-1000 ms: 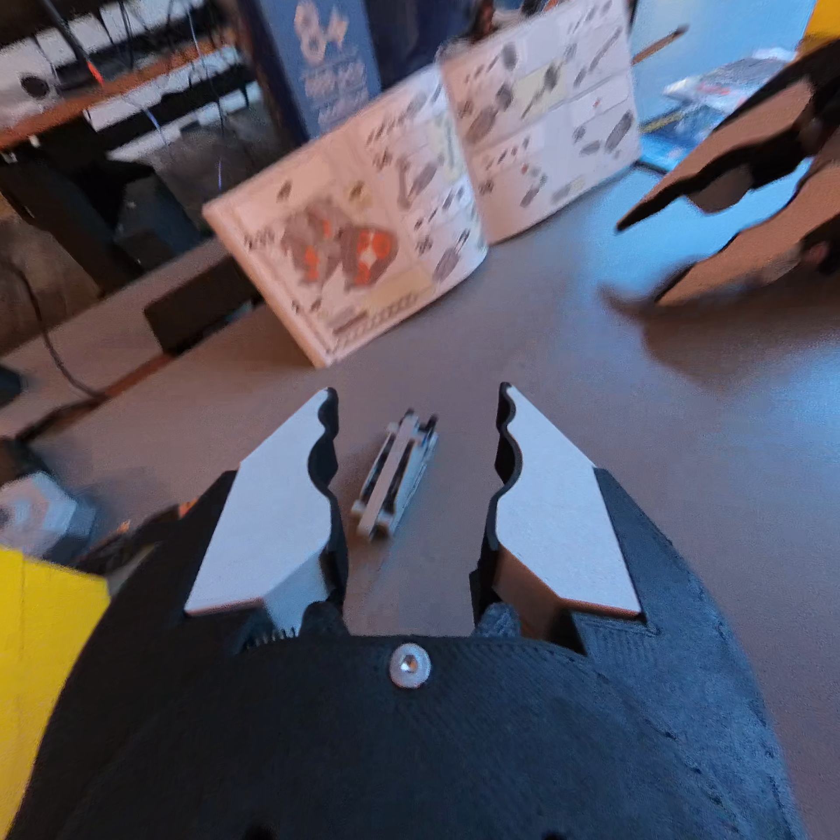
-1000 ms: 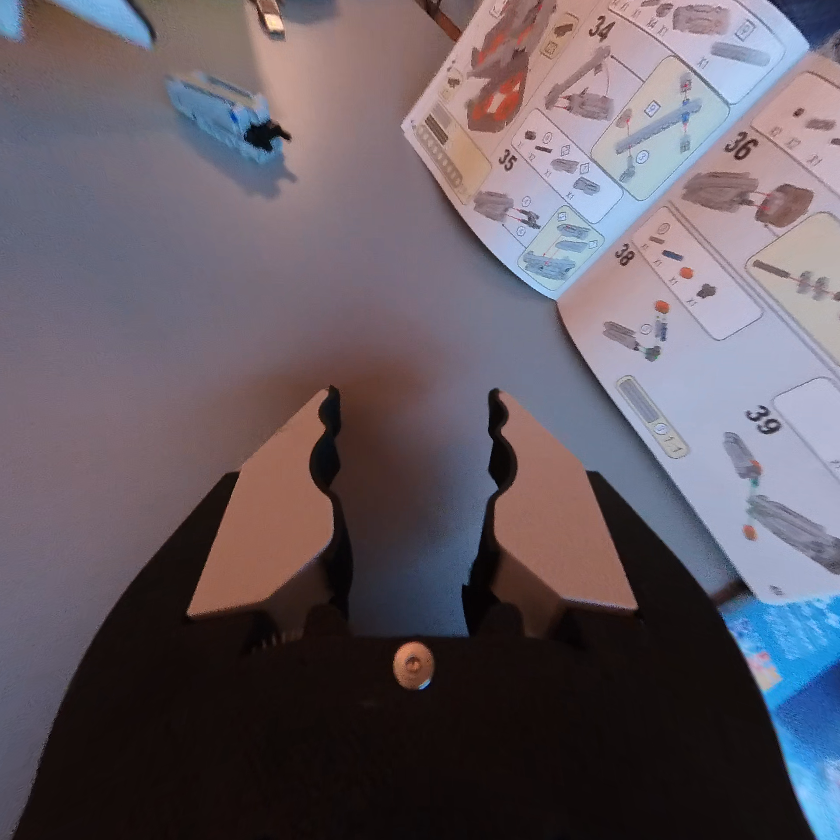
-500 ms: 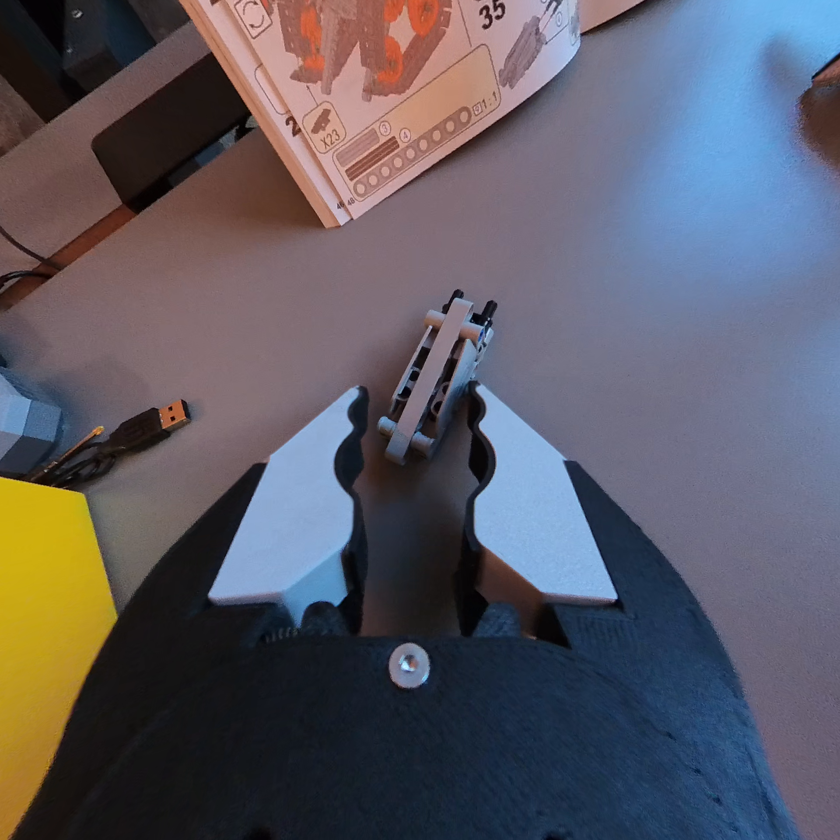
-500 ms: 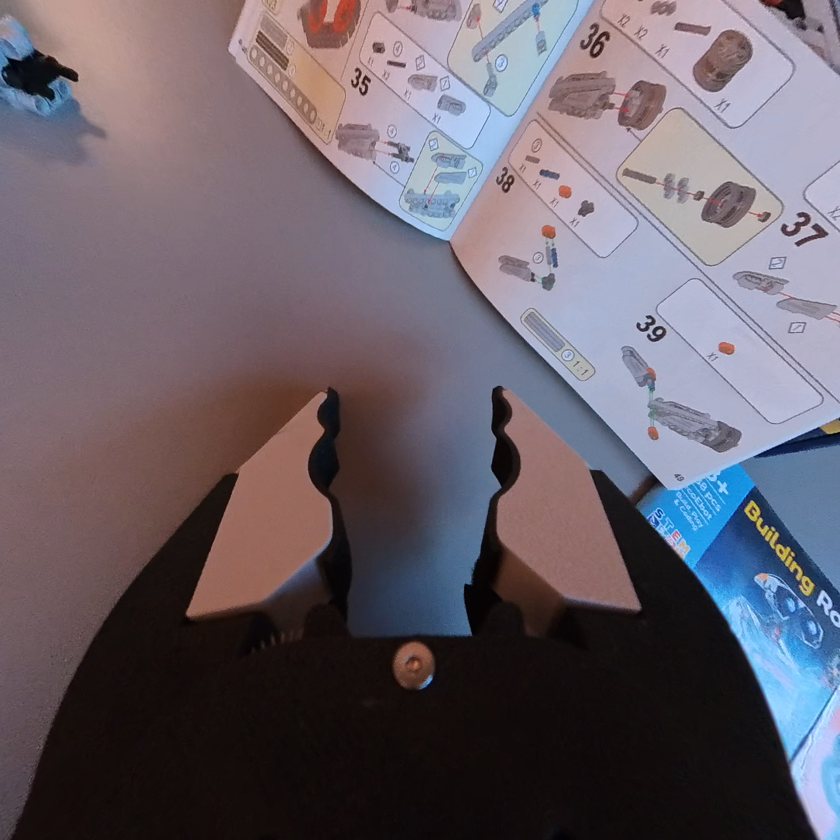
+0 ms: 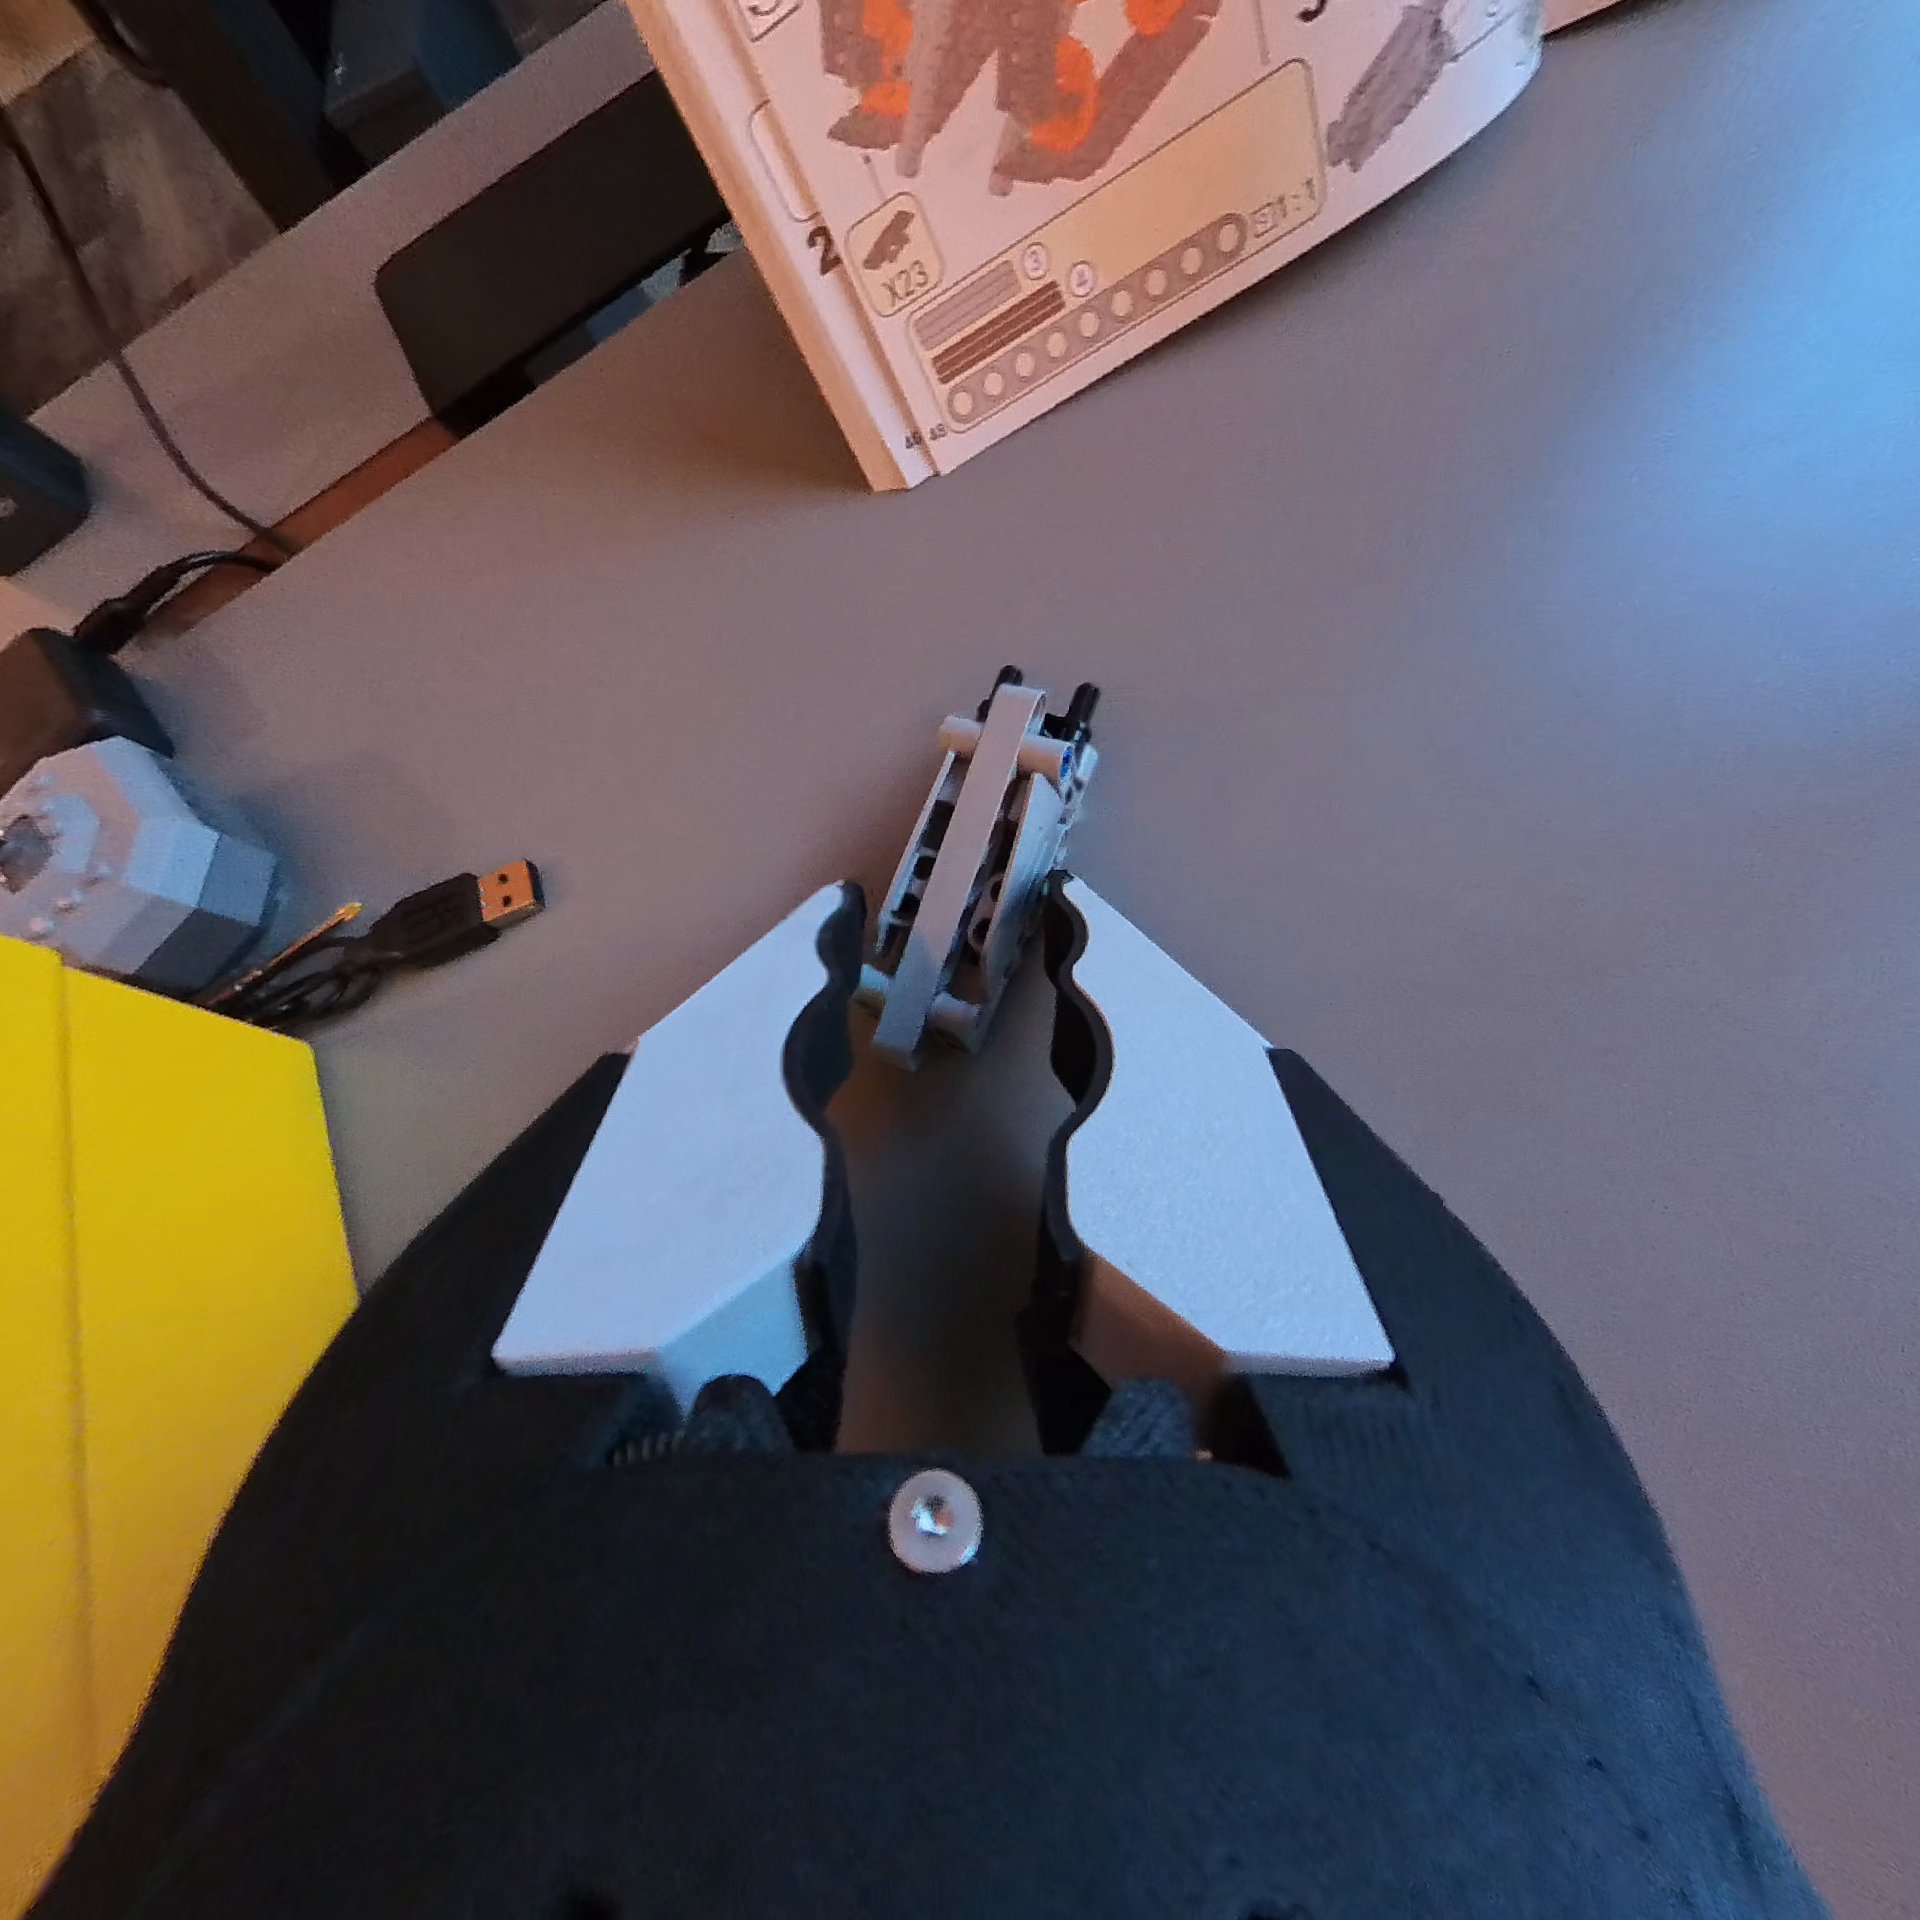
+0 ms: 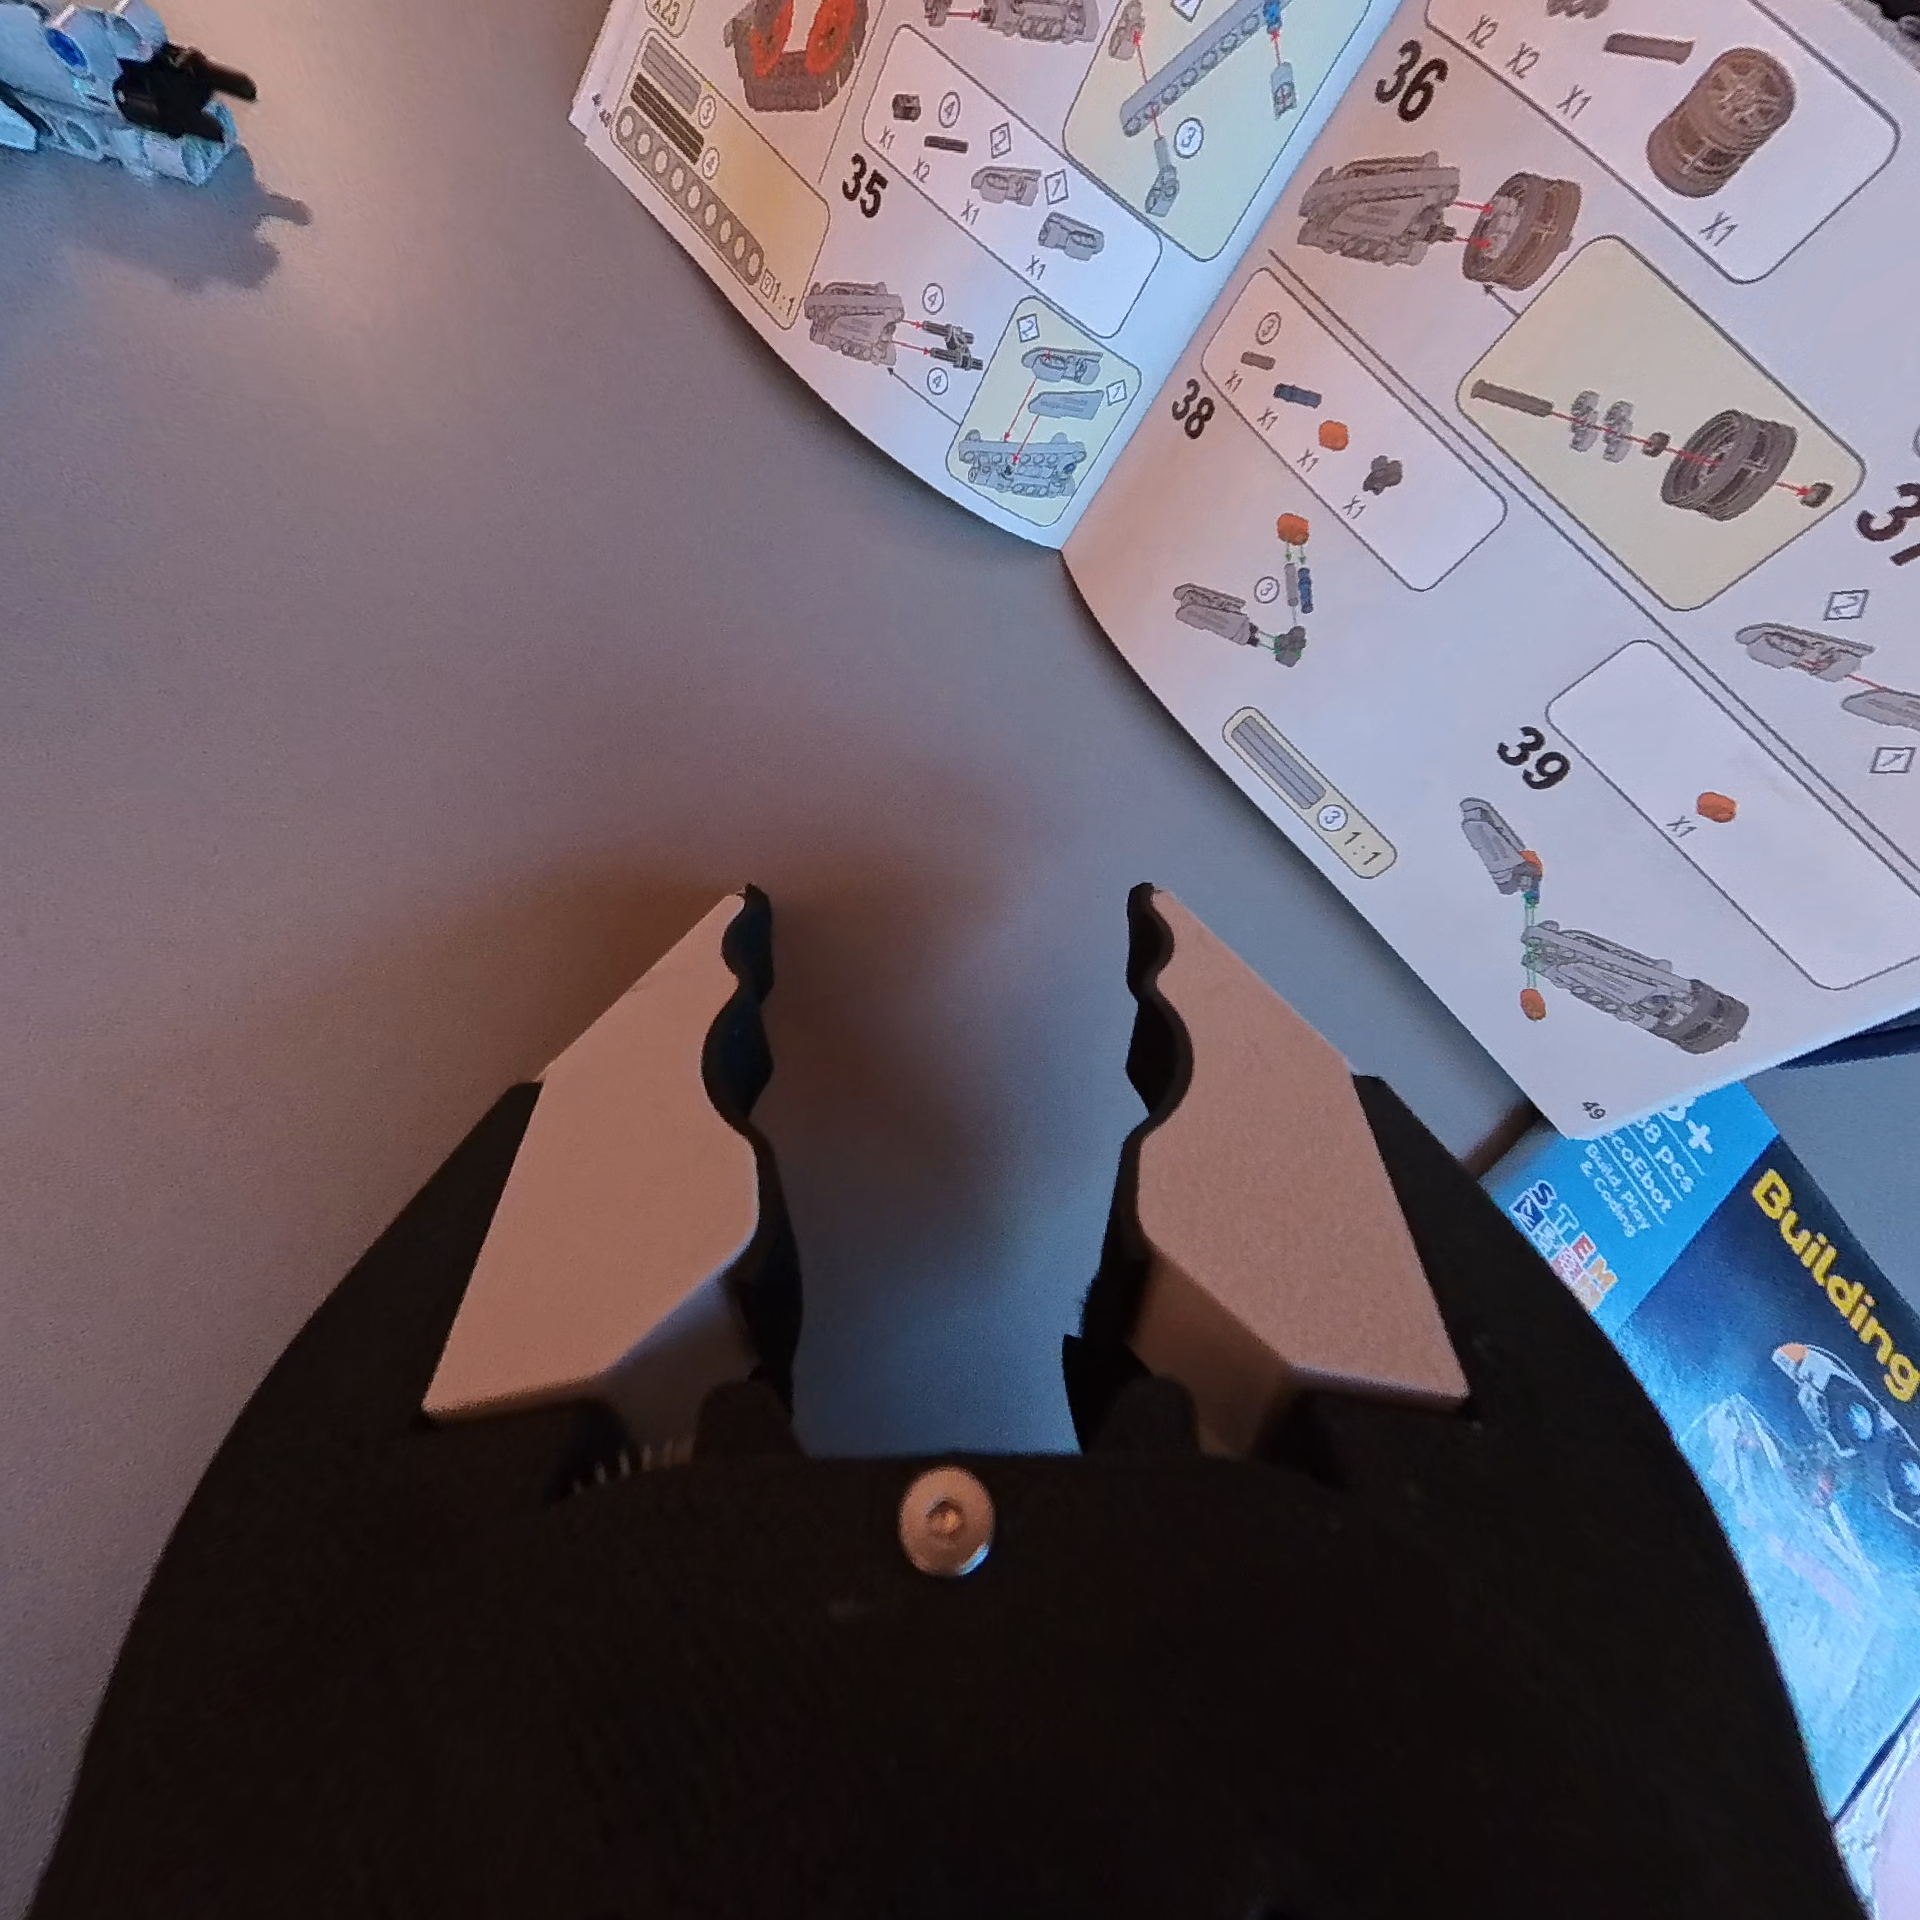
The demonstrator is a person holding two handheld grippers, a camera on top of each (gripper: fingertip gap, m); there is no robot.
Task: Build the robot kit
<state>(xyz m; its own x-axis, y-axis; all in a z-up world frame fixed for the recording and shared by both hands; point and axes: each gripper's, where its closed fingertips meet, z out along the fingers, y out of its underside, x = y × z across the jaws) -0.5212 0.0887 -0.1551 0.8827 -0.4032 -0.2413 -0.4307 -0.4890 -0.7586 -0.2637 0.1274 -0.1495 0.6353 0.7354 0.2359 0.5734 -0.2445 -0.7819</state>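
Note:
My left gripper [image 5: 954,902] is shut on the near end of a small grey brick assembly [image 5: 987,831] with black pins at its far end. The assembly points away from me over the grey table [image 5: 1455,831]. Both fingertips press its sides. The assembly also shows in the right wrist view [image 6: 94,94] at the top left corner. My right gripper [image 6: 948,899] is open and empty, low over the bare table [image 6: 416,623]. An open instruction booklet [image 6: 1455,416] lies just ahead and to the right of it.
The booklet [image 5: 1039,208] lies ahead of the left gripper. A yellow box [image 5: 156,1247], a grey block [image 5: 135,873] and a black USB cable [image 5: 499,894] are at its left. A blue box [image 6: 1766,1351] lies under the booklet's near corner. Between my left fingertips and the grey block [image 5: 135,873] there is roughly 15 cm.
My left gripper moved forward around the assembly and its jaws closed onto it. My right gripper drifted right and nearer along the booklet, staying open.

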